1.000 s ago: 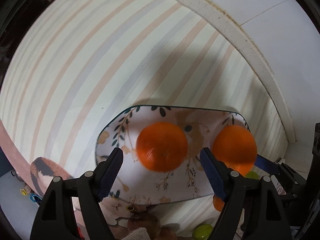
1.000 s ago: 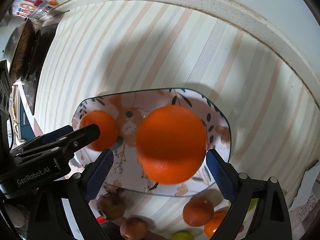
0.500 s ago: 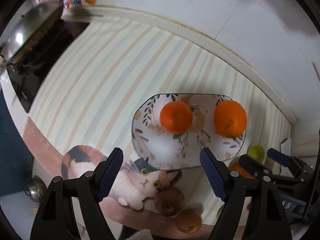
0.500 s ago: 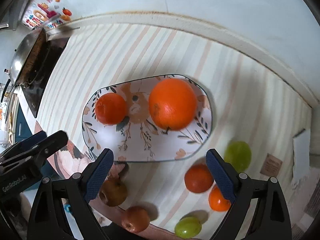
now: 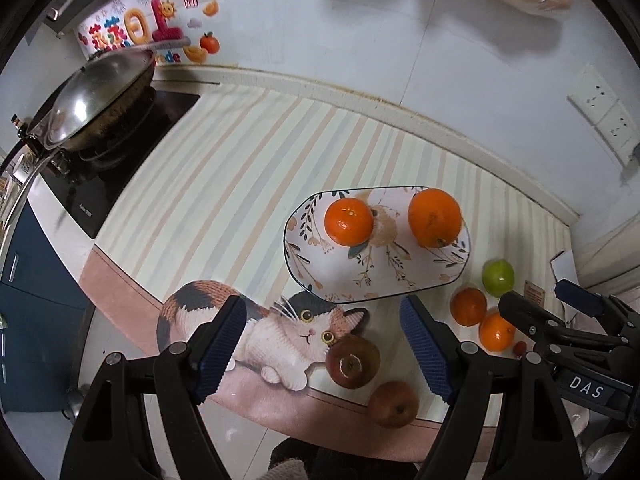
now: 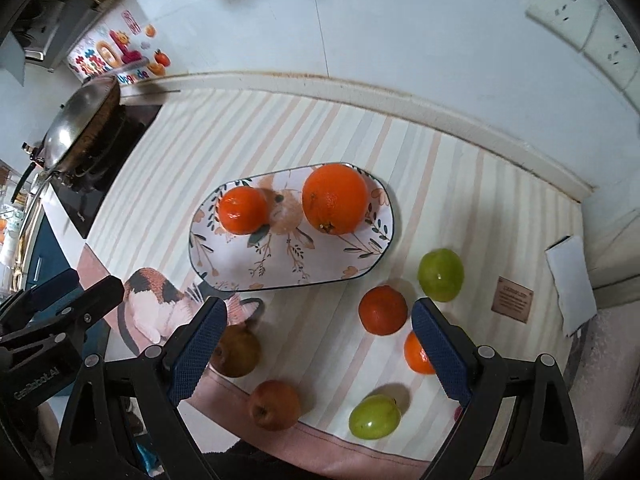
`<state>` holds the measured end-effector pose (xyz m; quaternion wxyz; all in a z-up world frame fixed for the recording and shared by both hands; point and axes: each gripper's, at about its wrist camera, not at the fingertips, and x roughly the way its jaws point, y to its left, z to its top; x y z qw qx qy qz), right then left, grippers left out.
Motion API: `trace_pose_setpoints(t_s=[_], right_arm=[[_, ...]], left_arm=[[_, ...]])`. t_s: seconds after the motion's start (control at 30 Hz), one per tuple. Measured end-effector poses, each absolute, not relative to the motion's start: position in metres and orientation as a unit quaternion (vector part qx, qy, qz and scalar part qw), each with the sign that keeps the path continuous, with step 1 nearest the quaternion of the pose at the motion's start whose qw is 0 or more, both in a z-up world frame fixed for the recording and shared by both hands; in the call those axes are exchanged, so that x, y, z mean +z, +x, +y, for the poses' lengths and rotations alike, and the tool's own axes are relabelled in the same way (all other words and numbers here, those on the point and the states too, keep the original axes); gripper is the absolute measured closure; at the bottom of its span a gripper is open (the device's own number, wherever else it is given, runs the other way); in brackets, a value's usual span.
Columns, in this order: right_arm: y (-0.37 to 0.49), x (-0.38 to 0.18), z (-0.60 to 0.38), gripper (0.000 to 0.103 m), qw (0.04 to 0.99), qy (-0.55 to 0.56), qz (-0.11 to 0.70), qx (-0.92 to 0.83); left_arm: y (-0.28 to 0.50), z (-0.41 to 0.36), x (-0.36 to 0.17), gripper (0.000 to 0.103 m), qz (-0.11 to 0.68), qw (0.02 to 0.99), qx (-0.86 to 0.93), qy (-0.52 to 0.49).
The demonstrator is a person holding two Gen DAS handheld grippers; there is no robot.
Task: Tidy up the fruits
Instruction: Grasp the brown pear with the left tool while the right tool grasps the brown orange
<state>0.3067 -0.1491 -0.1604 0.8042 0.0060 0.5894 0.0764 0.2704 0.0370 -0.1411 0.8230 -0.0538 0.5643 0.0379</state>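
Note:
A floral oval plate (image 5: 384, 280) (image 6: 288, 268) lies on the striped mat and holds a small orange (image 5: 349, 221) (image 6: 243, 210) and a large orange (image 5: 435, 217) (image 6: 335, 198). Loose on the mat near it are two small oranges (image 6: 383, 309) (image 6: 418, 353), two green fruits (image 6: 441, 275) (image 6: 374, 417) and two red-brown apples (image 6: 236, 351) (image 6: 274, 404). My left gripper (image 5: 322, 346) is open and empty, high above the mat's front edge. My right gripper (image 6: 318, 346) is open and empty, above the loose fruit.
A wok (image 5: 92, 100) sits on a black stove (image 5: 104, 168) at the far left. The tiled wall (image 5: 360, 40) with sockets (image 6: 580, 20) runs behind the mat. A white card (image 6: 572, 284) and a small brown tag (image 6: 513, 299) lie at the right.
Both grippers have pulled back and up from the plate, leaving the two oranges on it. Much more of the counter and the loose fruit has come into view.

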Motion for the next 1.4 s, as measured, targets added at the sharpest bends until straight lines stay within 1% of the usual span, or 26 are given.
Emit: trace_pose_setpoints(t_s=[0.37,0.57,0.8,1.03,1.23,1.4], right_arm=[[0.269,-0.119,-0.156,0.007,0.833,0.018,0.549,0.07],[0.264,-0.115,-0.166,0.007,0.835,0.049,0.544,0.066],[0.277,-0.162,-0.205,0.007,0.8,0.106,0.59,0.028],[0.305,-0.234,-0.234,0.007,0.755,0.143,0.64,0.01],[0.325,-0.284,-0.235,0.008,0.731,0.135,0.669,0.002],[0.336,-0.305,-0.233,0.008,0.722,0.125,0.681,-0.001]], left_arm=[[0.241,0.039,-0.119,0.025,0.536,0.841,0.038,-0.055],[0.242,0.039,-0.129,0.025,0.537,0.841,0.046,-0.046],[0.259,0.039,-0.178,0.025,0.59,0.806,0.045,-0.035],[0.278,0.024,-0.248,0.025,0.679,0.732,0.012,-0.064],[0.292,0.016,-0.303,0.025,0.735,0.67,-0.004,-0.103],[0.294,0.006,-0.331,0.025,0.76,0.642,-0.006,-0.1]])
